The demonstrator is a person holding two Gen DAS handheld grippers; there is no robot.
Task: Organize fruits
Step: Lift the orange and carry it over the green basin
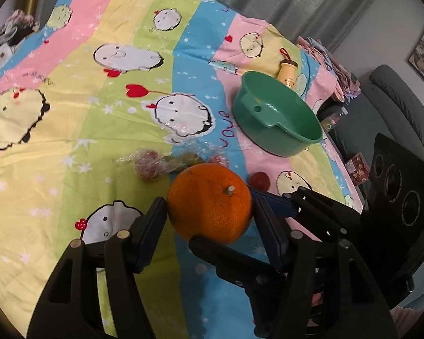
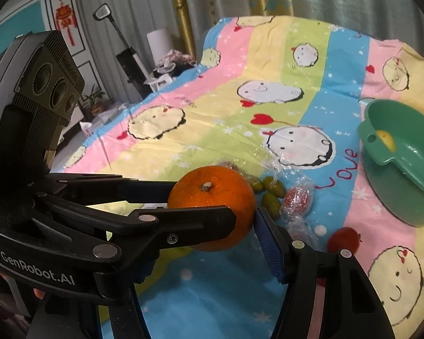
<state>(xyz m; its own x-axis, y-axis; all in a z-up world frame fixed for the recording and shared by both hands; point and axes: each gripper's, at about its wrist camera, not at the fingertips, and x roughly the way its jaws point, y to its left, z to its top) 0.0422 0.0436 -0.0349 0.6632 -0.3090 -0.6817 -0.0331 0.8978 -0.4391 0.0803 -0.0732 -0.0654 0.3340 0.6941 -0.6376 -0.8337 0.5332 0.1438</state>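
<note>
An orange [image 1: 209,195] with its stem up hangs just above the cartoon bedsheet [image 1: 99,141], and both grippers grip it together. My left gripper [image 1: 209,212] has its blue pads pressed on the fruit's left and right sides. My right gripper [image 1: 226,217] reaches in from the right and clamps it front and back. In the right wrist view the orange [image 2: 212,189] sits between my right gripper [image 2: 212,214] and the left gripper [image 2: 203,200], which crosses in from the left. A green bowl [image 2: 395,197] stands at the right with a yellow fruit [image 2: 385,139] inside.
Beyond the orange, a small red fruit [image 2: 343,238], green olives [image 2: 271,189] and red fruits in crinkled plastic wrap [image 2: 298,197] lie on the sheet. A yellow bottle [image 1: 287,70] lies behind the green bowl [image 1: 268,141]. The bed's edge drops off at the right.
</note>
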